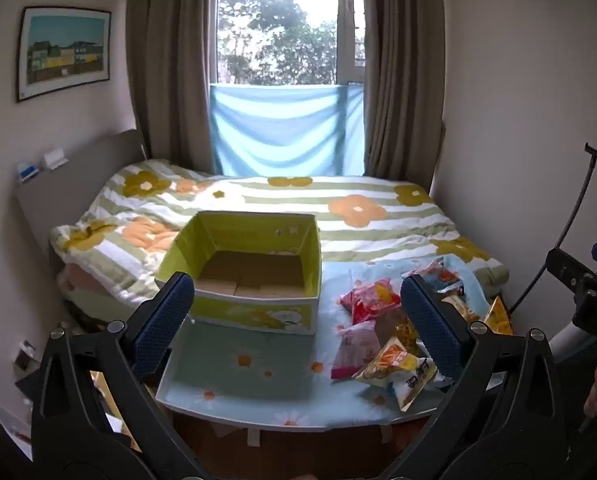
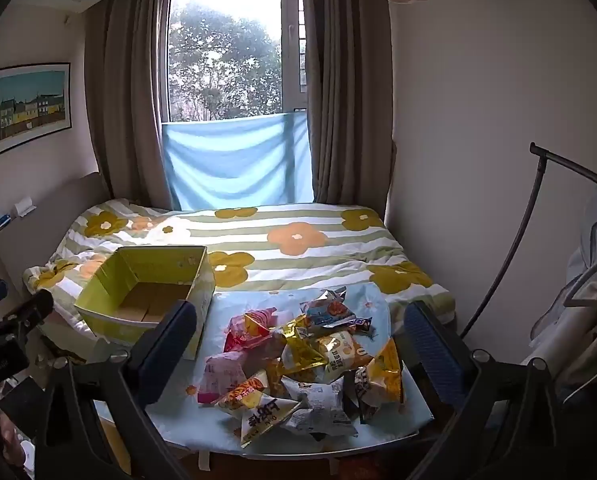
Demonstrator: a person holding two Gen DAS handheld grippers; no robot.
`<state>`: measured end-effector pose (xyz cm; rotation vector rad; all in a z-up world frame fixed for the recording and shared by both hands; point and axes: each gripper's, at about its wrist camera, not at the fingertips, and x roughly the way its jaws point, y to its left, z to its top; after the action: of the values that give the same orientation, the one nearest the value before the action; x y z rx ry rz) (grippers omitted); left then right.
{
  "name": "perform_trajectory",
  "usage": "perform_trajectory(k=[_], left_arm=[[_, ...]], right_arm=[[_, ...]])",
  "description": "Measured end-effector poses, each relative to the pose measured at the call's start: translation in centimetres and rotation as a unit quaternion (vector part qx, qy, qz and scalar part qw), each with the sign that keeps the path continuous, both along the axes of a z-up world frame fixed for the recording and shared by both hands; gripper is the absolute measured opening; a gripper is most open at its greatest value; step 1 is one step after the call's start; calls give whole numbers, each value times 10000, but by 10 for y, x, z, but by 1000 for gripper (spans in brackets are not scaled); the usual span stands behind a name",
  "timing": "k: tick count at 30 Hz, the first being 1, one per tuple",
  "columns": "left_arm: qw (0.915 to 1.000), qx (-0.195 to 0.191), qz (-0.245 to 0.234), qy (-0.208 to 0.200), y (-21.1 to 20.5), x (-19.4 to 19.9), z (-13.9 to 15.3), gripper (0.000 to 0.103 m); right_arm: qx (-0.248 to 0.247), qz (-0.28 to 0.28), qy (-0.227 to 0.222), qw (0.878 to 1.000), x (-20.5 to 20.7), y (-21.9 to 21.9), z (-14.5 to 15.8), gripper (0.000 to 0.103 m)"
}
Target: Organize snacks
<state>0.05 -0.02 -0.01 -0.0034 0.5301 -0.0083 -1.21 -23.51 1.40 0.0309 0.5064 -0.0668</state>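
Right wrist: snacks (image 2: pixel 302 364) between wide jaws

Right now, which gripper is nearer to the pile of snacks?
Right. The right gripper points straight at the snacks, framing them between its fingers. The left gripper faces the box, with the snacks off to its right.

Glossy foil snack packets (image 2: pixel 318 360), cardboard box (image 2: pixel 138 304)
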Motion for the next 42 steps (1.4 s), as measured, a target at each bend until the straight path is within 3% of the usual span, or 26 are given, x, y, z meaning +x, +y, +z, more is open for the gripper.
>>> perform_trajectory(k=[4, 5, 9, 25, 42], left_arm=[[9999, -5, -71, 102, -2, 13, -1, 102], [9999, 88, -19, -114, -3, 6, 0, 102], [9992, 135, -21, -364, -5, -8, 5, 102], [9991, 301, 7, -297, -4, -6, 3, 102], [9994, 169, -29, -290, -4, -7, 3, 102]], right_arm=[[18, -16, 22, 10000, 4, -3, -4, 103], [20, -60, -30, 10000, 2, -3, -6, 103], [-17, -143, 30, 9999, 2, 0, -5, 103], [26, -120, 90, 9999, 7, 0, -11, 103], [-6, -22, 84, 10000, 7, 6, -6, 103]])
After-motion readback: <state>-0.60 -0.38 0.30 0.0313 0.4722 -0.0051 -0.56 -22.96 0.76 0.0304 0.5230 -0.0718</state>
